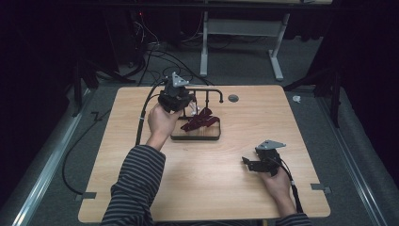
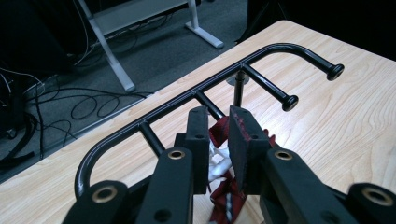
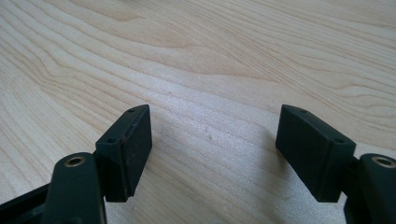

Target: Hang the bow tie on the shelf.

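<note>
On table (image 1: 141, 188), one rack (image 2: 196, 95), one dark-red cloth (image 1: 200, 121), two tongs (image 2: 218, 148) (image 3: 212, 154).

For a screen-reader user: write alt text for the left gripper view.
The left gripper, its two black jaws nearly shut, pinches a dark red and white cloth item just in front of a black metal rack with short knobbed pegs. The rack stands on a light wooden table, with grey floor and cables beyond.
</note>
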`<move>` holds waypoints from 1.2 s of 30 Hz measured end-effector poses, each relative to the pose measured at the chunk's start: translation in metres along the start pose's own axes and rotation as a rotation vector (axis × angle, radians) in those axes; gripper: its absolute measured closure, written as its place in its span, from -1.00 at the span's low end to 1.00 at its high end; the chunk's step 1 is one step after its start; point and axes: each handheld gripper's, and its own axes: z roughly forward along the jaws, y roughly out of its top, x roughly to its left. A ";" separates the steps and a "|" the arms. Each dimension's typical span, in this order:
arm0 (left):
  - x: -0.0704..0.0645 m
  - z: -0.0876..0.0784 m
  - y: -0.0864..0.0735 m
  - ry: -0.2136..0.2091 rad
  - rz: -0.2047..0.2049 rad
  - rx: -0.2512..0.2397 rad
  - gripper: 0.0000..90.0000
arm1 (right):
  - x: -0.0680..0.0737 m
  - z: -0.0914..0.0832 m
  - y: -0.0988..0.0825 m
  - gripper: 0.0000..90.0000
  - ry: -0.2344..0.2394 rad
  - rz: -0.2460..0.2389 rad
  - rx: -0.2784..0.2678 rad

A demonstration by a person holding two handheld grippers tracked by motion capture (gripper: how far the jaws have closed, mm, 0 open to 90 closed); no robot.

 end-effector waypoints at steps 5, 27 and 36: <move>0.000 -0.007 0.000 -0.003 0.003 -0.017 0.70 | 0.000 0.000 0.000 -0.37 0.000 0.000 -0.001; 0.006 -0.043 -0.029 -0.031 -0.025 -0.050 0.58 | 0.000 0.000 0.000 -0.37 0.000 0.001 0.000; 0.013 -0.055 -0.047 -0.028 -0.062 -0.065 0.57 | 0.000 0.000 0.000 -0.37 0.000 0.000 0.000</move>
